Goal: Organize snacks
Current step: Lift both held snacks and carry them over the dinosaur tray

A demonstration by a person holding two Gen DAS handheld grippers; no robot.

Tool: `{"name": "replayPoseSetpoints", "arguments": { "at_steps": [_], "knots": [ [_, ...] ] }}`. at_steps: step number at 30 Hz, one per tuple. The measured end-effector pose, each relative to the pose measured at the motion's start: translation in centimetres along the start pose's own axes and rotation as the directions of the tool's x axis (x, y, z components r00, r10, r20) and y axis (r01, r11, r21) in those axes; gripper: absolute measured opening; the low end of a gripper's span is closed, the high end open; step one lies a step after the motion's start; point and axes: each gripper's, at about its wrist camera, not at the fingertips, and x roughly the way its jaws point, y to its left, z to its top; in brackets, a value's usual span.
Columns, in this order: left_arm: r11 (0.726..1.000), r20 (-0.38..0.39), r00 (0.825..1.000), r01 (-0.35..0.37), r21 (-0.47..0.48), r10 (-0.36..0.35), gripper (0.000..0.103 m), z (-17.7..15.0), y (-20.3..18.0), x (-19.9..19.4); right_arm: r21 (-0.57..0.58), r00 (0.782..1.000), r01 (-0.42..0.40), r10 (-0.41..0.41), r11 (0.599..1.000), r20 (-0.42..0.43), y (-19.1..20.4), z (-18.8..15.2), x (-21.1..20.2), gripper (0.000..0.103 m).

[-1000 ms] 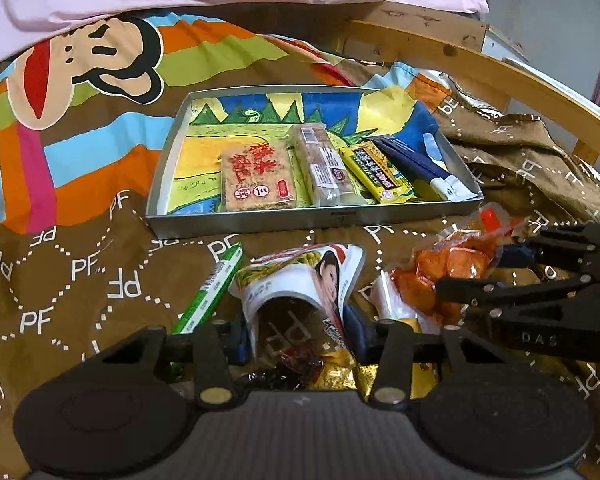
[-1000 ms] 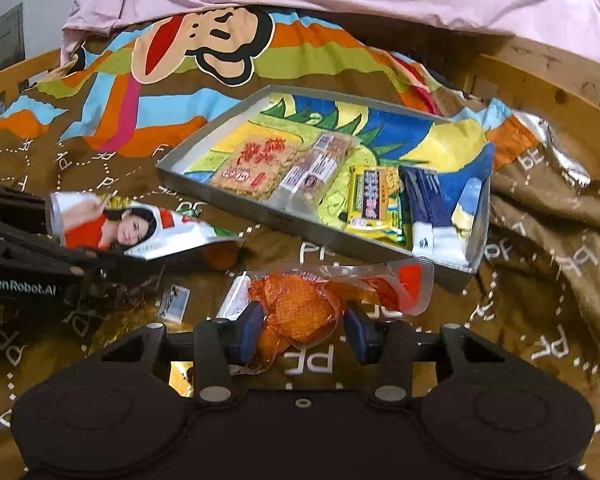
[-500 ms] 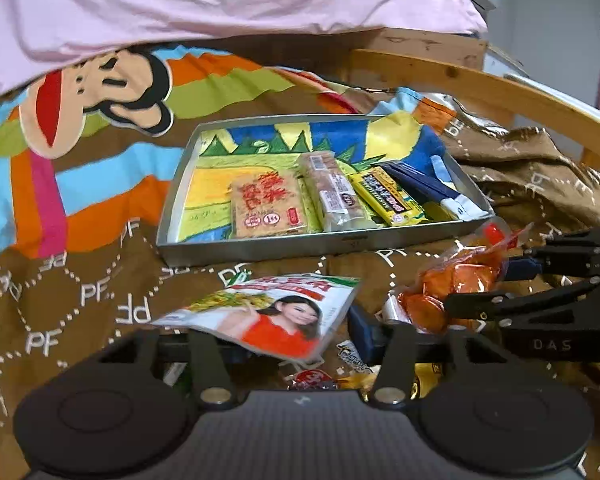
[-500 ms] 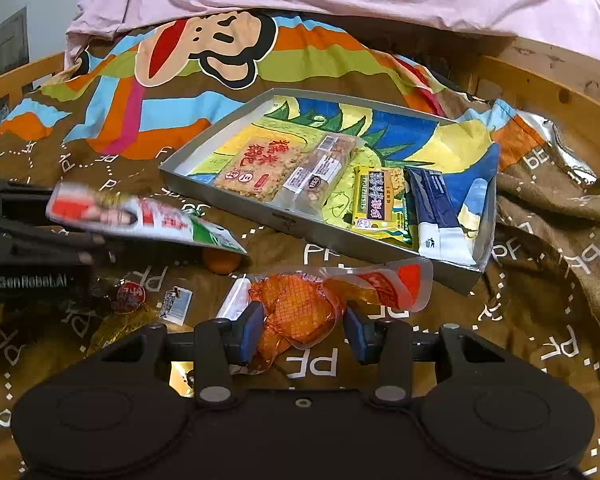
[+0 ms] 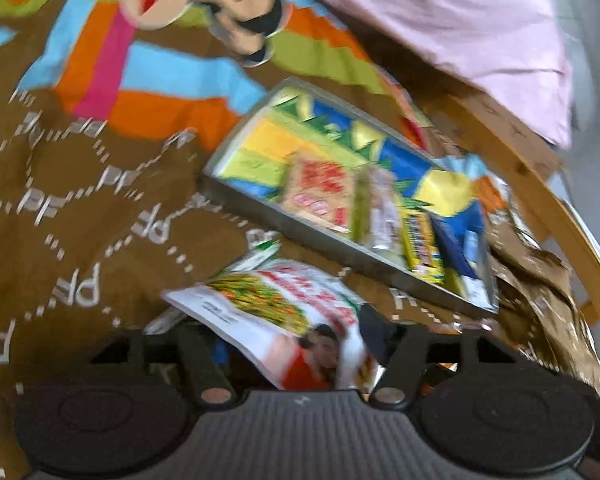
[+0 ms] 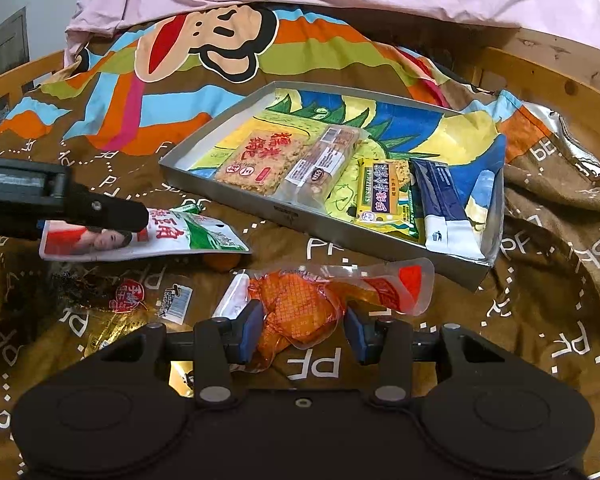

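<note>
A white and green snack packet (image 5: 268, 312) printed with a woman's picture sticks out between the fingers of my left gripper (image 5: 296, 344), which is shut on it. In the right wrist view this packet (image 6: 188, 236) hangs flat just above the bedspread, left of the grey tray (image 6: 300, 216). My right gripper (image 6: 304, 328) is shut on a clear pouch of orange snack (image 6: 300, 308), in front of the tray's near rim. The tray (image 5: 340, 252) lies ahead and to the right in the blurred, tilted left wrist view.
In the tray lie a rice cracker pack (image 6: 260, 160), a clear-wrapped bar (image 6: 320, 164), a yellow bar (image 6: 380, 196) and a blue bar (image 6: 440, 196). A gold and dark packet (image 6: 108, 296) lies on the bedspread. A wooden bed rail (image 6: 540, 76) runs behind.
My left gripper has rolled, tilting its view, and carried the packet, first curled, now flat, leftward out of the right gripper's reach. The right gripper and its pouch have stayed put.
</note>
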Motion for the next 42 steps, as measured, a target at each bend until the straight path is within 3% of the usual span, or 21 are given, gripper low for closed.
{"name": "replayPoseSetpoints", "arguments": {
  "at_steps": [6,8,11,15,19,21,26,34,42],
  "knots": [
    [0.993,-0.021,0.999,0.042,-0.106,-0.045,0.025,-0.2,1.7,0.9,0.005,1.000,0.004,-0.004,1.000,0.008,0.1,-0.1,0.0,0.046],
    [0.996,-0.003,0.998,0.055,-0.069,-0.055,0.014,-0.1,1.0,0.3,-0.001,1.000,0.007,-0.007,1.000,0.024,0.2,-0.2,-0.2,0.046],
    [0.997,0.062,0.997,0.048,0.059,-0.051,0.008,-0.3,-0.9,-0.9,-0.057,0.998,0.031,-0.028,0.998,0.056,1.0,-0.2,-0.7,0.045],
    [0.956,0.153,0.988,-0.020,0.293,-0.026,0.004,-1.3,-4.1,-2.1,-0.127,0.993,0.068,-0.055,0.990,0.101,1.9,-0.2,-1.3,0.045],
    [0.898,0.220,0.975,-0.079,0.433,-0.021,0.003,-2.4,-6.5,-2.6,-0.142,0.986,0.097,-0.076,0.985,0.149,2.0,0.0,-2.0,0.044],
    [0.875,0.232,0.972,-0.091,0.476,-0.025,0.002,-2.8,-7.3,-2.6,-0.135,0.981,0.108,-0.083,0.985,0.175,1.9,0.1,-2.4,0.036],
    [0.869,0.202,0.979,-0.097,0.485,-0.003,0.002,-3.3,-7.6,-2.0,-0.139,0.982,0.099,-0.074,0.985,0.171,1.9,0.3,-2.3,0.033],
    [0.861,0.293,0.954,-0.100,0.499,-0.059,0.001,-3.2,-8.0,-3.6,-0.199,0.964,0.138,-0.085,0.970,0.251,2.8,0.7,-3.4,0.026],
    [0.853,0.285,0.958,-0.116,0.509,-0.040,0.000,-2.8,-7.9,-2.6,-0.231,0.962,0.153,-0.091,0.961,0.258,3.0,0.6,-3.1,0.025]
  ]
}}
